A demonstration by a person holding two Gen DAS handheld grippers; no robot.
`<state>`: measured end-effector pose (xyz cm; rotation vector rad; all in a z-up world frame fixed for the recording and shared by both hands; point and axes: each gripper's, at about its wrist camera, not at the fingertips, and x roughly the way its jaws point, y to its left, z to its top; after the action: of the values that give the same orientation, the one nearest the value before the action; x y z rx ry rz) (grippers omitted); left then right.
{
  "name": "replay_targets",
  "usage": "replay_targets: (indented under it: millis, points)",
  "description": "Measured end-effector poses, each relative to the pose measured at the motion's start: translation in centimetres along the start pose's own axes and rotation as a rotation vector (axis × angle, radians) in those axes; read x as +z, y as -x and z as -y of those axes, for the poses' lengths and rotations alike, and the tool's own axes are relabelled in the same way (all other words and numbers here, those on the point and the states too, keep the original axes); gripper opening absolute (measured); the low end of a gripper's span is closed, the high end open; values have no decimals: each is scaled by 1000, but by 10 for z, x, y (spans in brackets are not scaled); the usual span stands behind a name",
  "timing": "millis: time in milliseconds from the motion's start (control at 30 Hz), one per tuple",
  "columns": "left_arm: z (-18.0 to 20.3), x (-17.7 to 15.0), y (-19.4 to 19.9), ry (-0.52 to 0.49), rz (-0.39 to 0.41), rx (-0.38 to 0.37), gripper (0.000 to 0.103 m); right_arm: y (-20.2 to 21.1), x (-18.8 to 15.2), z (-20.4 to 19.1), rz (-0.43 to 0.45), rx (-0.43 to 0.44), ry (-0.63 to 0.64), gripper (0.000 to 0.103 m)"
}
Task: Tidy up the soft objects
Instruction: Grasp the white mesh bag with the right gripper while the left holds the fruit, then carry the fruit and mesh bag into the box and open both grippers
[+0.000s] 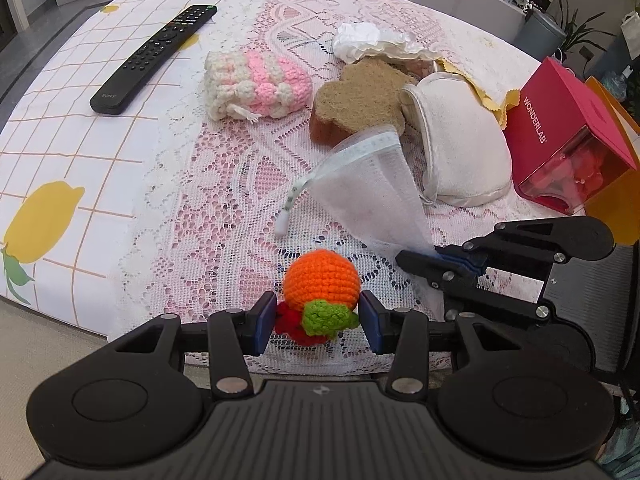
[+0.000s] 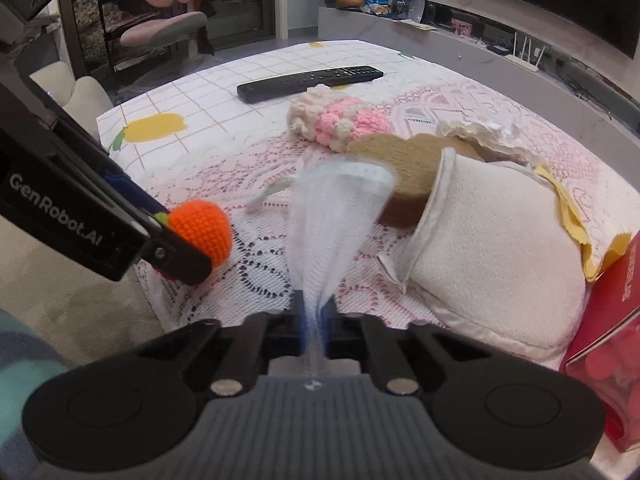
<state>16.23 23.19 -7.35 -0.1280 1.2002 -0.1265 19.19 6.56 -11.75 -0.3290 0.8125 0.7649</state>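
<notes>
The white mesh bag (image 2: pixel 332 216) hangs open-mouthed and looks empty, its narrow end pinched flat in the right tongs (image 2: pixel 316 322), which are clamped together on it. From the left wrist view the bag's mouth points toward 11 o'clock, with its drawstring (image 1: pixel 294 196) trailing off at 9 o'clock of the bag. The left tongs (image 1: pixel 318 322) stand partly apart around the crocheted orange (image 1: pixel 322 278); its red and green trimmings sit between the blue pads, though whether the pads press on it I cannot tell. The orange is at 8 o'clock of the bag, close beside it.

At 2 o'clock of the bag lies a cream pouch (image 1: pixel 460 148), mouth open toward the brown heart-shaped sponge (image 1: pixel 360 96), which touches it. A pink-and-cream knitted pouch (image 1: pixel 256 84) sits at 10 o'clock of the sponge, white ruffled cloth (image 1: pixel 368 42) at 12, and a yellow cloth (image 1: pixel 488 92) pokes out behind the cream pouch. A red box (image 1: pixel 568 136) stands at 3 o'clock, right by the pouch. A black remote (image 1: pixel 156 58) lies well apart at 10 o'clock on the table (image 1: pixel 100 140), on its checked lemon-print cover.
</notes>
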Motion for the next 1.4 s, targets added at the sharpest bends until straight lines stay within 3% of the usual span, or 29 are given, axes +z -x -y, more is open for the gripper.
replay_targets:
  millis: [400, 800, 1100, 1400]
  points:
    - [10, -1, 25, -38, 34, 29, 51, 37, 16, 4, 52, 33, -48, 0]
    - [46, 4, 69, -92, 120, 41, 51, 110, 30, 26, 155, 23, -97, 0]
    - [107, 16, 95, -192, 187, -12, 51, 160, 24, 56, 176, -2, -151, 0]
    - [204, 41, 102, -373, 268, -103, 51, 223, -1, 112, 218, -170, -230, 0]
